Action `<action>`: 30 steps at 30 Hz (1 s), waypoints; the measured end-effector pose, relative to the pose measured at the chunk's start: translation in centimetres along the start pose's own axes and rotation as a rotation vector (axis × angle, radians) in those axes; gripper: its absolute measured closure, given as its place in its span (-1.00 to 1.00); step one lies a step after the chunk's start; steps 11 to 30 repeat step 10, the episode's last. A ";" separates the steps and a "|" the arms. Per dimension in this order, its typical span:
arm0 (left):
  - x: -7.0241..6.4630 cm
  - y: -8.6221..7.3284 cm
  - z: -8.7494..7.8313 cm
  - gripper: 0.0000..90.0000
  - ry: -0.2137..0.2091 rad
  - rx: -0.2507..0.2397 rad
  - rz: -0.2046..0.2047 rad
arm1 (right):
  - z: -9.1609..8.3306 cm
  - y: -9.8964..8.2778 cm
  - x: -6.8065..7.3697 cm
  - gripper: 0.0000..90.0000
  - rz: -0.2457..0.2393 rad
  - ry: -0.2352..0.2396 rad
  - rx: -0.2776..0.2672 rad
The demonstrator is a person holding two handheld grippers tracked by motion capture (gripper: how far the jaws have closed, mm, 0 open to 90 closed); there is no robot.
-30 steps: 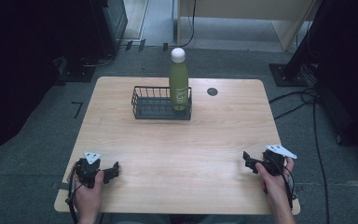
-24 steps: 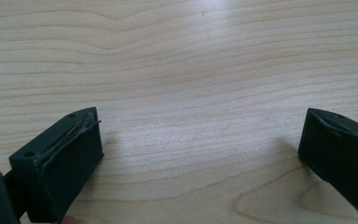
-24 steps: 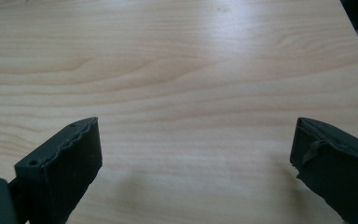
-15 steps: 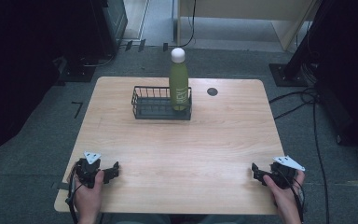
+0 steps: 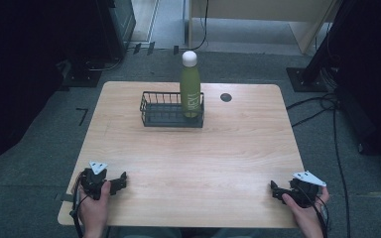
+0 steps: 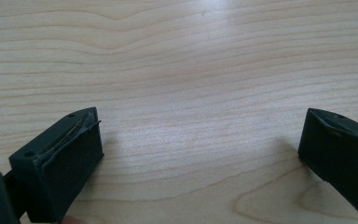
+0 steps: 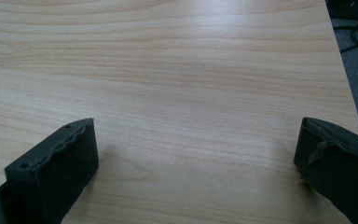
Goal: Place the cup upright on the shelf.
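A green bottle with a white cap stands upright in the right end of a black wire basket at the far middle of the wooden table. My left gripper rests at the near left of the table, open, with bare wood between its jaws in the left gripper view. At the near right corner is my right gripper, also open. Its jaws have just been opening, and nothing lies between them in the right gripper view. Both grippers are far from the basket.
A small black round hole sits in the tabletop right of the basket. Cables trail over the grey floor to the right of the table. The table's right edge runs close to the right gripper.
The right hand has drawn back and rightward to the table's near right corner. The left hand, bottle and basket have stayed put.
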State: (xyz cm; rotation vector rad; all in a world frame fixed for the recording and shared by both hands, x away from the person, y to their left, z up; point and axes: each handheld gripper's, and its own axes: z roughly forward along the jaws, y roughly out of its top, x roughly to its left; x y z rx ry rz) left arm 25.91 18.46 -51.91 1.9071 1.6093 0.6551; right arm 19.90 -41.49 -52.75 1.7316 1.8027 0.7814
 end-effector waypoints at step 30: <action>0.0 0.0 0.0 -1.00 0.000 0.000 -0.001 | 0.3 0.3 0.1 -1.00 0.004 -0.006 0.003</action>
